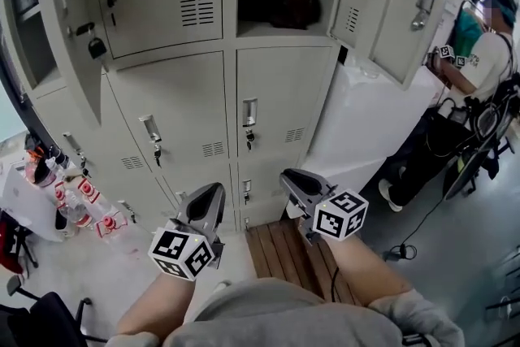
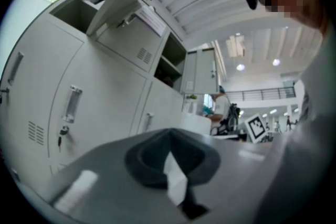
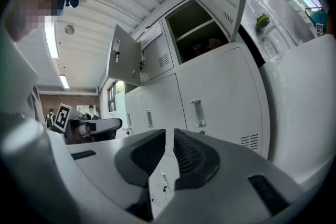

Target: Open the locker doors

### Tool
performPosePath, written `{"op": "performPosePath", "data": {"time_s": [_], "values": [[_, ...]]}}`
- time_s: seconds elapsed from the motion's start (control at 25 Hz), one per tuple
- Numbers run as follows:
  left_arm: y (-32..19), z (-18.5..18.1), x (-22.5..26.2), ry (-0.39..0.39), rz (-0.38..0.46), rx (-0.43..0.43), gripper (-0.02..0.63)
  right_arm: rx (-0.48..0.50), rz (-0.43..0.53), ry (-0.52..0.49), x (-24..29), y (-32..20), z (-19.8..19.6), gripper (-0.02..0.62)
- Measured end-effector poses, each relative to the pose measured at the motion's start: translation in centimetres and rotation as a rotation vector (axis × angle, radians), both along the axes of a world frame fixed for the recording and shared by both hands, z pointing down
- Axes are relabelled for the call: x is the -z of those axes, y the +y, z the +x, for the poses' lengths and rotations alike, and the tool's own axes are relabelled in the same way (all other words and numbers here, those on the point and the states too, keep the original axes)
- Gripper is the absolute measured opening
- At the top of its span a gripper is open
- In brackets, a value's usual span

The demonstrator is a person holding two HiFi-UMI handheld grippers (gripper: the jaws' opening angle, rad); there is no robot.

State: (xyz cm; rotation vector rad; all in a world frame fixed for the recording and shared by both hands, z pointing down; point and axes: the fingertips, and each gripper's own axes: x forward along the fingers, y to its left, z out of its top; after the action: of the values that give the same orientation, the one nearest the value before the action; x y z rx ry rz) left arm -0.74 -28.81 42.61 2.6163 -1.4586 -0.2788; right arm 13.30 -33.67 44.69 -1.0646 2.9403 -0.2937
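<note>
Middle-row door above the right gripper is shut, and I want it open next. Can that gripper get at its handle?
Probably yes: nothing stands between the right gripper and the handle on that door. The gripper is shut and empty, so it would need to open first.

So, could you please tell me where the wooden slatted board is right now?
In the head view the wooden slatted board lies on the floor at the foot of the lockers, lower centre, between the left claw and the right claw.
</note>
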Motion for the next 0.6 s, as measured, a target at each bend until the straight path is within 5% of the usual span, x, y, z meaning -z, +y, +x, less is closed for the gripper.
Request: {"op": "performPosePath", "data": {"time_s": [0.28, 0.6], "values": [[-5.5, -4.5, -1.9, -0.019, -0.02, -0.024, 0.005, -0.083, 0.029, 0.058, -0.3, -9.9, -6.8, 0.115], [-10.1, -5.6, -3.2, -0.039, -0.044, -0.135, 0.005, -0.232, 0.058, 0.102, -0.1, -17.3, -9.2, 0.155]]}}
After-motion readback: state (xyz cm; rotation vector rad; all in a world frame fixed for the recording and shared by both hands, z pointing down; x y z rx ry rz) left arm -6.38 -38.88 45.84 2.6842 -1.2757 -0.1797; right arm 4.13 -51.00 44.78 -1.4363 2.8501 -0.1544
